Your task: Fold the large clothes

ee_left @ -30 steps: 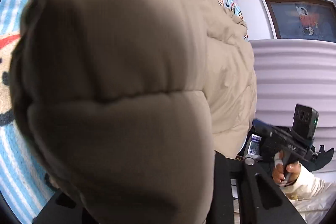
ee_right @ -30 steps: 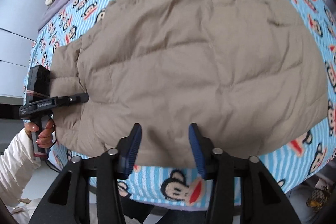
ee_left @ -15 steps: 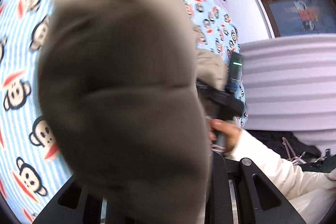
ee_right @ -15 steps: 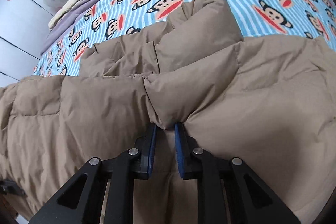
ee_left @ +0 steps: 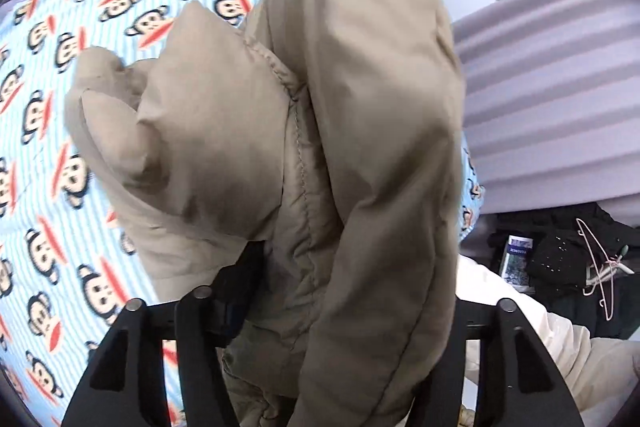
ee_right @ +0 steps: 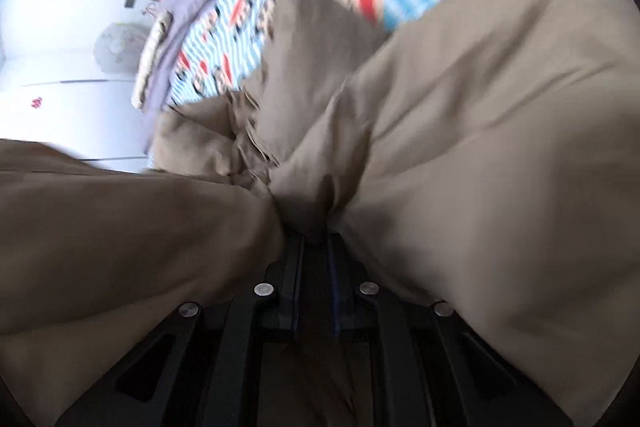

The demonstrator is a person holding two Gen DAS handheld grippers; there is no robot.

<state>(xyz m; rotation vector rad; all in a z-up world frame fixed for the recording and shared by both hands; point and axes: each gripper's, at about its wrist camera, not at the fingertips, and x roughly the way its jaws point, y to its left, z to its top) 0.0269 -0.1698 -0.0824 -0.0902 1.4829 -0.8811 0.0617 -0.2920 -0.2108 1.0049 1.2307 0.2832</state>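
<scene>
Left gripper (ee_left: 336,291) sits at the bottom centre of its view, angled steeply down; jaws are opening, puffy jacket (ee_left: 360,131) fabric bunched between them and draped over the right finger, hiding it. Only the left finger's dark pad (ee_left: 236,291) shows, so contact can't be judged. A white sleeve (ee_left: 520,331) shows at lower right of that frame. Right gripper (ee_right: 316,247) sits at lower centre of its view, tilted down, jaws closing, nearly together, pinching a gather of the same jacket between the pads.
</scene>
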